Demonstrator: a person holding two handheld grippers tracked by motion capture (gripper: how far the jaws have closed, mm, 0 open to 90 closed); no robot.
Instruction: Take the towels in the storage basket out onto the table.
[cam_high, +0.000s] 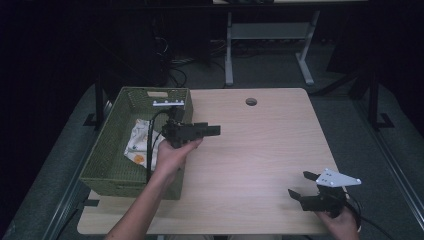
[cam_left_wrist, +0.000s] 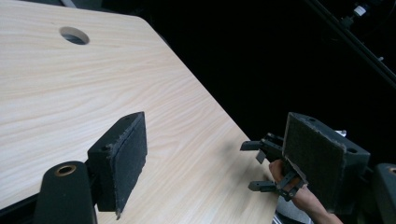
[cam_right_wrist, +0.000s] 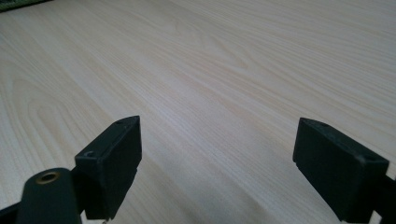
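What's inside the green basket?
In the green basket lies a white packet with orange and green print. The left gripper, its cable and the hand cover part of the basket's inside.

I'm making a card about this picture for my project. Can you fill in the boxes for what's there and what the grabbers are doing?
table: light wood, round hole near far edge
basket: green, at table's left side
in basket: white printed cloth
left gripper: open, holds nothing, just right of the basket
right gripper: open, holds nothing, near the table's front right corner
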